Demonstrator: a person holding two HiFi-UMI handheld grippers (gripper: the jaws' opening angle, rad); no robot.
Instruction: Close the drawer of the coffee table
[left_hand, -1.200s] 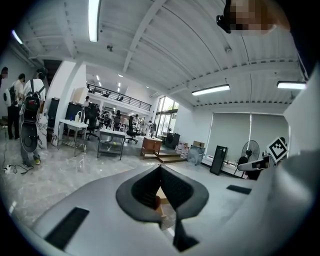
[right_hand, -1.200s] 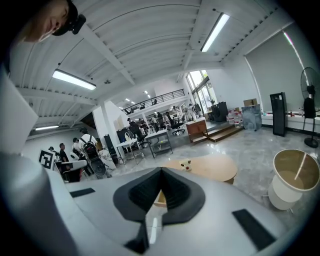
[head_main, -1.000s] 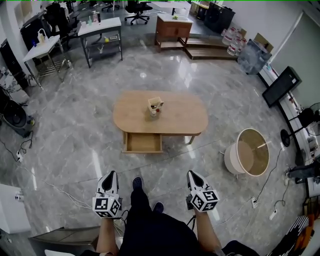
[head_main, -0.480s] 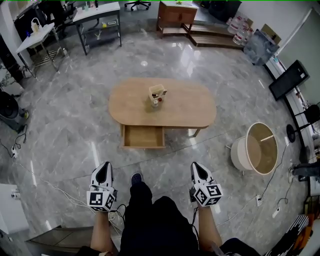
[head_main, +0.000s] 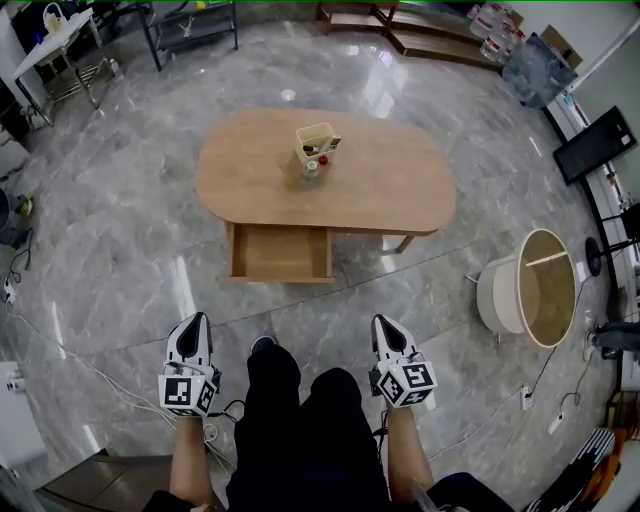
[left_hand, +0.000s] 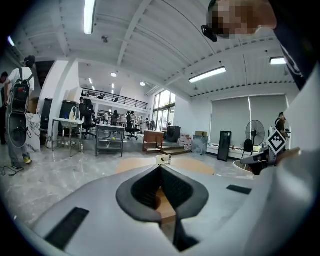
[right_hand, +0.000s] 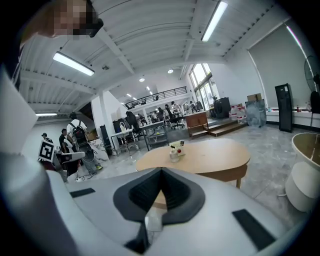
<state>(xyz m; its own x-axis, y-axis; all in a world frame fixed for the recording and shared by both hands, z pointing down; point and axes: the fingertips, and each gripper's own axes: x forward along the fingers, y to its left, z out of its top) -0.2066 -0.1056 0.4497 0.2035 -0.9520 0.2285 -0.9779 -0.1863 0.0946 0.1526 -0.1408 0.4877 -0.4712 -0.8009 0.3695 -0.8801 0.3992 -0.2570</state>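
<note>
Oval wooden coffee table (head_main: 400, 190) standing on shiny grey floor (head_main: 120, 250). Boxy wooden drawer (head_main: 280, 253) sticking out at near edge. Left gripper (head_main: 193, 322), right gripper (head_main: 382, 325) hanging well back across floor, jaws pressing together, holding nothing.

No words, numbers, brands or signs can be read anywhere. The white cube (head_main: 188, 392) on the left tool (head_main: 196, 322) and the white cube (head_main: 405, 383) on the right tool (head_main: 381, 323) bear only black square marker patterns, not letters.
</note>
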